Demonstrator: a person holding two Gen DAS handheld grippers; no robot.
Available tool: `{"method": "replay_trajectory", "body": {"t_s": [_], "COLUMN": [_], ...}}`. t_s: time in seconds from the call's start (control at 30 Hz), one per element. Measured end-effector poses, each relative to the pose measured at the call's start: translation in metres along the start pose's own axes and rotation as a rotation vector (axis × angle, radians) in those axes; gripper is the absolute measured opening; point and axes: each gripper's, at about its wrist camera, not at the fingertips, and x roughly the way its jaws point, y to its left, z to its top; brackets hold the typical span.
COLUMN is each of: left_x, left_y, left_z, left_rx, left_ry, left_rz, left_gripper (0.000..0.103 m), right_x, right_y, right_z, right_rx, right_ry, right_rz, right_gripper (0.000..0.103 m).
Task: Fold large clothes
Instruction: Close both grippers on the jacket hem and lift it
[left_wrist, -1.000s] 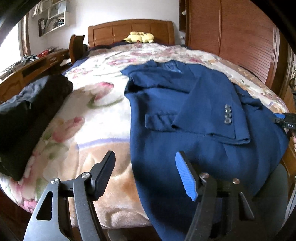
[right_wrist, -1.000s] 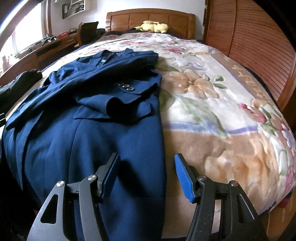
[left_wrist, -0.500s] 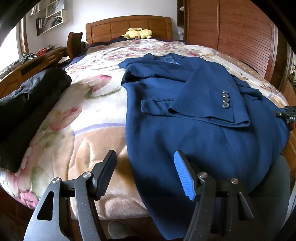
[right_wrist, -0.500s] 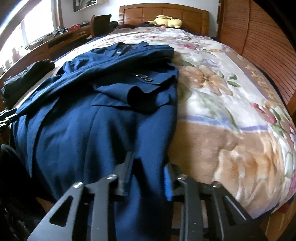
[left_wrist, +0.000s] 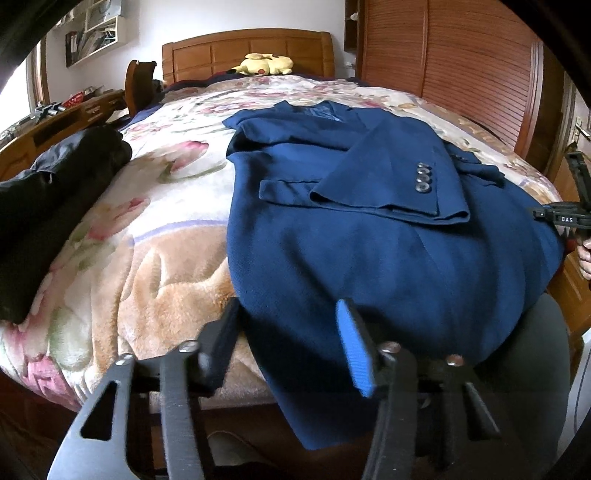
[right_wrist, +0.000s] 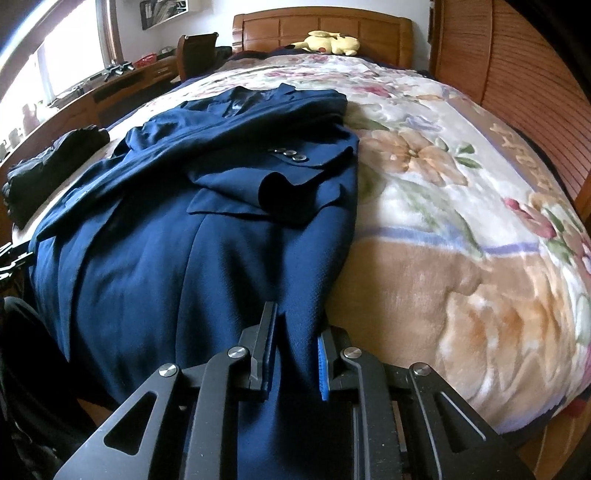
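1. Lying across a floral blanket (right_wrist: 461, 206) on a bed, a blue coat (right_wrist: 177, 258) fills the left and centre of the right wrist view, its collar toward the headboard (right_wrist: 321, 26) at the top.
2. A sleeve (left_wrist: 391, 177) with four buttons (left_wrist: 424, 177) is folded across the coat's chest, at centre right of the left wrist view.
3. The coat's hem hangs over the bed's near edge at the bottom of both views.
4. The right gripper (right_wrist: 293, 350), bottom centre of its view, is clamped on a pinch of the hem.
5. The left gripper (left_wrist: 288, 343), bottom centre of its view, has just been closing; its jaws straddle the hem's left edge with a gap showing, not yet pinching.
6. A dark garment (left_wrist: 48, 206) lies at the left edge of the left wrist view.
7. A yellow plush (left_wrist: 264, 64) rests by the headboard, top centre.
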Motion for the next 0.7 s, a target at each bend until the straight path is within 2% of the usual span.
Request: {"method": "replay_trajectory", "body": {"t_s": [0.07, 0.13, 0.2, 0.57, 0.6, 0.67, 0.7], "left_x": [-0.001, -0.003, -0.006, -0.031, -0.034, -0.041, -0.045], "left_y": [0.000, 0.001, 0.003, 0.001, 0.000, 0.002, 0.002], "left_z": [0.002, 0.003, 0.006, 0.023, 0.026, 0.030, 0.034], "left_rx": [0.007, 0.019, 0.022, 0.022, 0.022, 0.019, 0.013], "left_ry": [0.002, 0.003, 0.005, -0.054, -0.062, -0.081, -0.095], "left_rz": [-0.007, -0.019, -0.031, -0.071, -0.072, -0.078, -0.083], "left_gripper": [0.036, 0.019, 0.008, 0.005, 0.005, 0.005, 0.005], "right_x": [0.000, 0.001, 0.001, -0.004, -0.005, -0.010, -0.012], "right_y": [0.001, 0.002, 0.002, 0.000, 0.001, 0.004, 0.004], "right_z": [0.001, 0.002, 0.003, -0.001, -0.001, -0.001, 0.000], "right_rx": [-0.006, -0.010, -0.015, -0.024, -0.032, -0.048, -0.053], "right_ry": [0.006, 0.013, 0.021, 0.049, 0.051, 0.044, 0.038], "right_rz": [-0.006, -0.010, -0.013, -0.004, -0.003, 0.008, 0.012], "right_gripper": [0.019, 0.019, 0.019, 0.020, 0.019, 0.008, 0.008]}}
